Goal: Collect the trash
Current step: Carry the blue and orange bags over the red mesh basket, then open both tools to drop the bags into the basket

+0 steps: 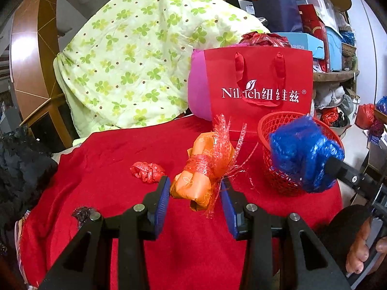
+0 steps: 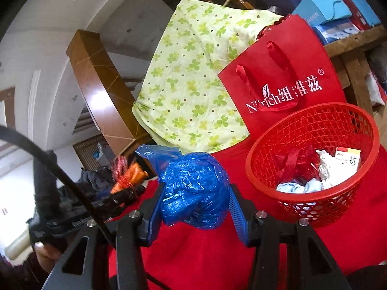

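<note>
My left gripper is shut on an orange wrapper bundle tied with red plastic ribbon, held above the red cloth. My right gripper is shut on a crumpled blue plastic bag, held just left of the red mesh basket. The basket holds red, white and pale blue scraps and a small box. In the left wrist view the blue bag hangs over the basket. A crumpled red scrap lies on the cloth left of my left gripper. A dark scrap lies near the left finger base.
A red paper gift bag stands behind the basket, with a pink cushion and a green clover quilt behind it. Dark clothing is piled at the cloth's left edge. Cluttered shelves stand at the right.
</note>
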`<move>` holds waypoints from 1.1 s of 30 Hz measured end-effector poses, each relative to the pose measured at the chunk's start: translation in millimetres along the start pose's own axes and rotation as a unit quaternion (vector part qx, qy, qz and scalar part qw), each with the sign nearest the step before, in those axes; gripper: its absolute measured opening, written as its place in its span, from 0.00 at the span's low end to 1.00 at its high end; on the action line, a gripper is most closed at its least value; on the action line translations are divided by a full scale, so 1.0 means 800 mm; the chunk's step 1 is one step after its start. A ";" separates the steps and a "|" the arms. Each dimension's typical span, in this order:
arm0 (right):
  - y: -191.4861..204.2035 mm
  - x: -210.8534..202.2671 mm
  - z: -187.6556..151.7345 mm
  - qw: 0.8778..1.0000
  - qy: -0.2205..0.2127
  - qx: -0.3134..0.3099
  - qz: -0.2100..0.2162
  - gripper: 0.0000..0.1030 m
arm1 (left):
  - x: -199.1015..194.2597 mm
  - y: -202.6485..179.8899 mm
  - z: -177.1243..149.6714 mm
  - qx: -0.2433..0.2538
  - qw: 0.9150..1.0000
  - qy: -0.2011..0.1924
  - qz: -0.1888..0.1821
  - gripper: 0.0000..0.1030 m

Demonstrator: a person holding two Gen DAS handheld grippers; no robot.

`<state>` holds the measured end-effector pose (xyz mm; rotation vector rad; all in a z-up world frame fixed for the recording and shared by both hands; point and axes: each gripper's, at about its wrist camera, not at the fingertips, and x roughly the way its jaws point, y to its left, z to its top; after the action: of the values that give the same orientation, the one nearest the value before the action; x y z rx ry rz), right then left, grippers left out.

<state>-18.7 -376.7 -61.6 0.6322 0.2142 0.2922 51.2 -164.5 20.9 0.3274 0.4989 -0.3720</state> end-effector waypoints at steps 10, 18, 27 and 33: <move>-0.012 -0.010 0.067 0.998 -0.061 -0.015 -0.031 0.51 | 0.016 -0.027 0.035 0.014 0.999 -0.017 -0.025 0.42; -0.068 -0.018 0.093 0.988 -0.118 0.015 -0.095 0.51 | 0.037 -0.072 0.067 0.027 0.995 -0.022 -0.095 0.42; -0.133 -0.030 0.097 0.980 -0.115 0.077 -0.143 0.52 | 0.090 -0.137 0.086 0.032 0.984 0.000 -0.175 0.44; -0.153 -0.019 0.098 0.977 -0.102 0.094 -0.163 0.55 | 0.135 -0.178 0.085 0.036 0.979 0.044 -0.197 0.46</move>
<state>14.3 -518.5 -72.5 0.7958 0.1452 -0.1123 106.5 -344.8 -8.4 0.3150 0.6388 -0.7639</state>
